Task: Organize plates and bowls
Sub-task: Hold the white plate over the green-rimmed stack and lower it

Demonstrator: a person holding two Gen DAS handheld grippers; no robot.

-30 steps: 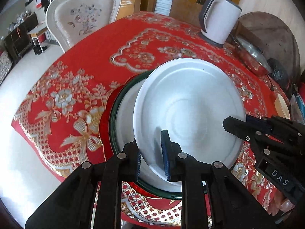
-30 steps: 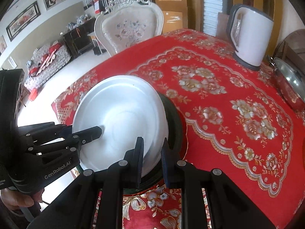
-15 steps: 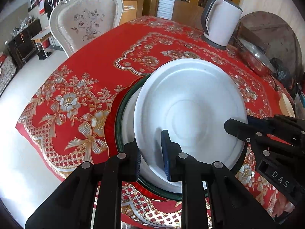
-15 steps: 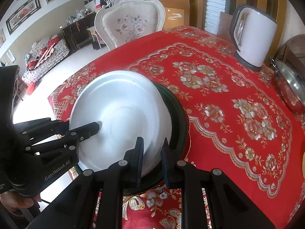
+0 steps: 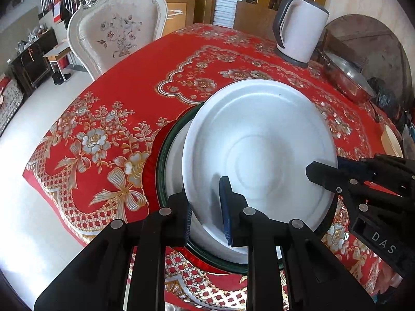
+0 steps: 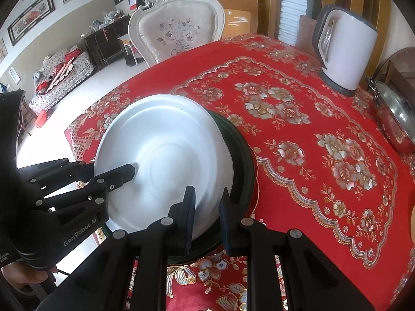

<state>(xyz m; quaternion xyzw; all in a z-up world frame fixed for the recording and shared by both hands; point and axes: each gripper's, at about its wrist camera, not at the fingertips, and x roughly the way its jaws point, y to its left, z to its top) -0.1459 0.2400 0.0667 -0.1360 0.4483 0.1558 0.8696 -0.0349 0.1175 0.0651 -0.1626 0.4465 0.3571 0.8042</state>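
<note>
A large white plate (image 5: 259, 142) is held by both grippers just above a bigger green-rimmed plate (image 5: 166, 160) that lies on the red tablecloth. My left gripper (image 5: 206, 207) is shut on the white plate's near rim. My right gripper (image 6: 206, 215) is shut on the plate's opposite rim. The white plate (image 6: 163, 155) covers most of the green-rimmed plate (image 6: 246, 171). The right gripper also shows in the left wrist view (image 5: 337, 176), and the left gripper in the right wrist view (image 6: 103, 178).
A white electric kettle (image 5: 301, 31) stands at the table's far side. A steel lidded pot (image 5: 347, 77) sits far right. A white ornate chair (image 5: 116, 28) stands behind the table. The table's edge (image 5: 52, 181) drops off at left.
Both grippers and the white plate have shifted slightly toward the table's centre and lowered over the green-rimmed plate. Both grips are unchanged.
</note>
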